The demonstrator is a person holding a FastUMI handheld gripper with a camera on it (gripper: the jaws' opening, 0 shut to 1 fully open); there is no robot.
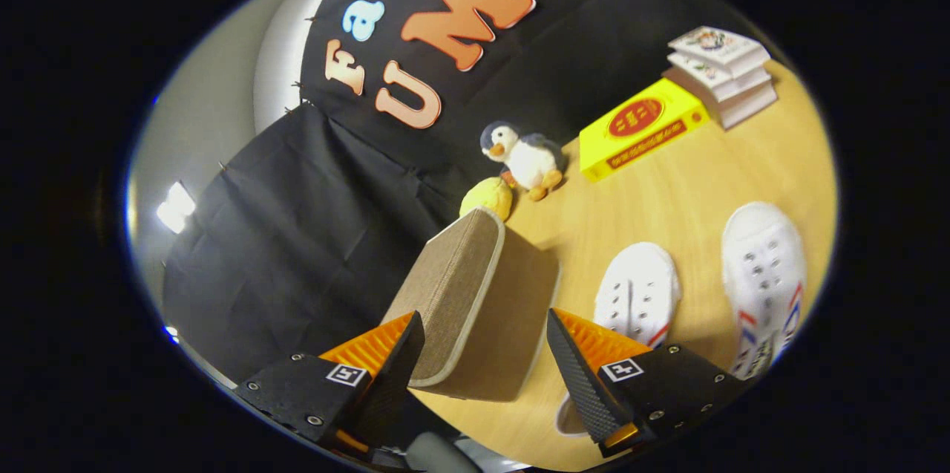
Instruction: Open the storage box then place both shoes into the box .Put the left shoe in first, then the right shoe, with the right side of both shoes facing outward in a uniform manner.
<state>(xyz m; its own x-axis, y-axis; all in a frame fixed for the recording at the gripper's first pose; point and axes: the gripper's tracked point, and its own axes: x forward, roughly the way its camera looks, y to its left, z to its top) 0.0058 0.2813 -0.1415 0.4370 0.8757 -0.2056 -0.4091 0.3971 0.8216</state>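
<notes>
The storage box [475,295], beige woven fabric with a pale trimmed edge, stands tilted on the wooden table [690,183], and its near end lies between my fingers. My gripper [484,315] is open wide. One finger lies against the box's woven face and the other sits close beside its plain tan side. Two white canvas shoes lie beyond the right-hand finger. The nearer shoe [638,295] is just past that fingertip. The farther shoe [764,272], with red and blue stripes on its side, lies a little apart from it.
A penguin plush [523,154] and a yellow round plush [488,197] sit just behind the box by the black cloth wall. Farther back on the table lie a flat yellow carton [638,128] and a stack of pale books [720,72].
</notes>
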